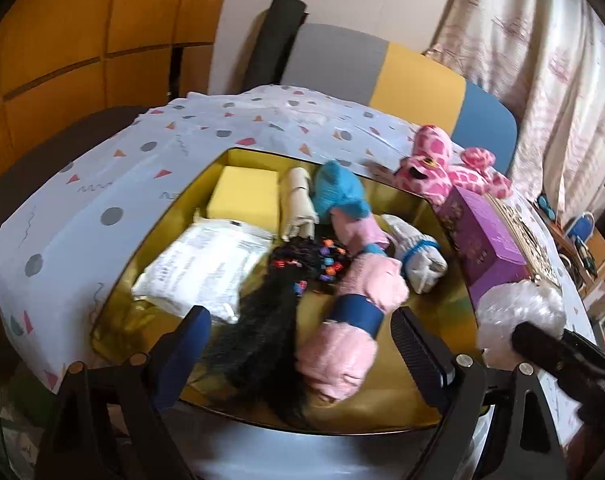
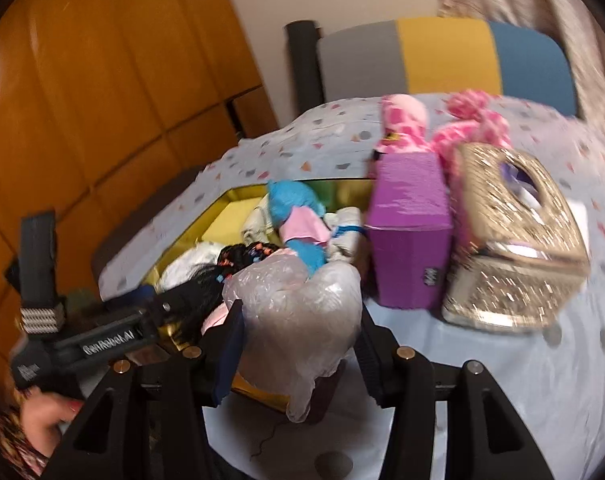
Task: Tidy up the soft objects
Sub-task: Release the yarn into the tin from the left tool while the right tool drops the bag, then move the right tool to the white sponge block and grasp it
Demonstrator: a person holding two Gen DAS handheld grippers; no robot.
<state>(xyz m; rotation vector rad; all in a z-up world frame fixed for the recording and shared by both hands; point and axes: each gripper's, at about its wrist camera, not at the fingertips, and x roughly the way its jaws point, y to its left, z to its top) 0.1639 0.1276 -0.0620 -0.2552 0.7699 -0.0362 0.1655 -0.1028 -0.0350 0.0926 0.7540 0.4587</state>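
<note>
A gold tray (image 1: 162, 236) on the table holds several soft things: a yellow sponge (image 1: 244, 196), a blue plush (image 1: 338, 192), a pink cloth roll with a blue band (image 1: 354, 312), white gloves (image 1: 418, 256), a black wig with coloured beads (image 1: 262, 320) and a white packet (image 1: 198, 268). My left gripper (image 1: 302, 344) hangs open above the pink roll and the wig, its pads off both. My right gripper (image 2: 298, 344) is shut on a crumpled clear plastic bag (image 2: 298, 304) at the tray's (image 2: 238, 196) near right corner. The bag (image 1: 518, 312) also shows in the left wrist view.
A pink spotted plush giraffe (image 1: 434, 164) lies behind a purple box (image 2: 406, 240), and a glittery tissue box (image 2: 510, 248) stands right of the tray. A patterned cloth (image 1: 102, 184) covers the table. A grey, yellow and blue chair (image 1: 382, 68) stands behind. A person's hand (image 2: 46, 420) holds the left gripper.
</note>
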